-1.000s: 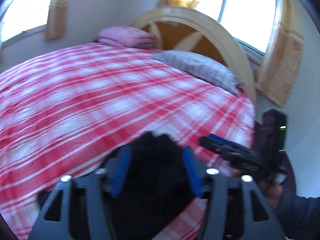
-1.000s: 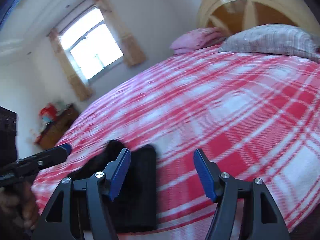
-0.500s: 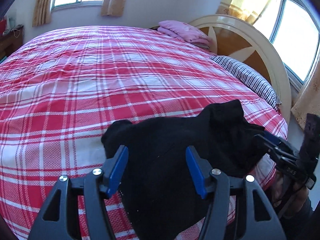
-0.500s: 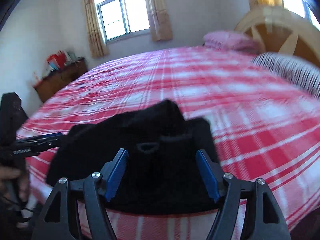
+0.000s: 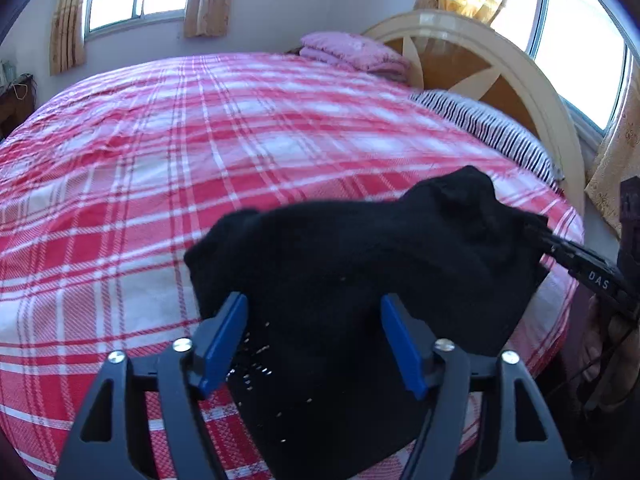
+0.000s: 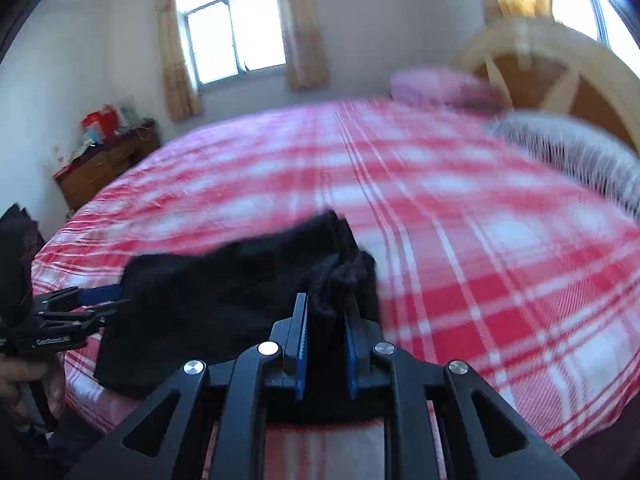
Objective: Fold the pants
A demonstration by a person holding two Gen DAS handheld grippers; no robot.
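The pants lie bunched in a dark heap at the near edge of the bed, on the red plaid cover, with part of the cloth hanging over the near side.

Right gripper: its jaws have just been closing and now stand pinched on a thick bunch of the pants' cloth at the right end of the heap. Left gripper: its jaws have just been opening a little and stand apart, with black cloth lying between them; the pads do not appear to press on it.

Risks, as judged:
- The right grip takes a wad, probably several layers. A lift from here may drag the whole heap instead of one edge, and the fold would come out crooked.
- The left jaws are not yet closed. If the right side pulls first, the cloth may slide out from between the left pads.
- The heap sits at the bed's edge; a slack pull toward the near side may send it off the bed.

Differences between views:
- The right wrist view shows the clamp on the cloth directly, and a wooden cabinet at far left. It is blurred.
- The left wrist view is sharp. It shows the full outline of the heap, the striped pillow and the pink folded bedding at the headboard. The right gripper's tip is buried in cloth there.
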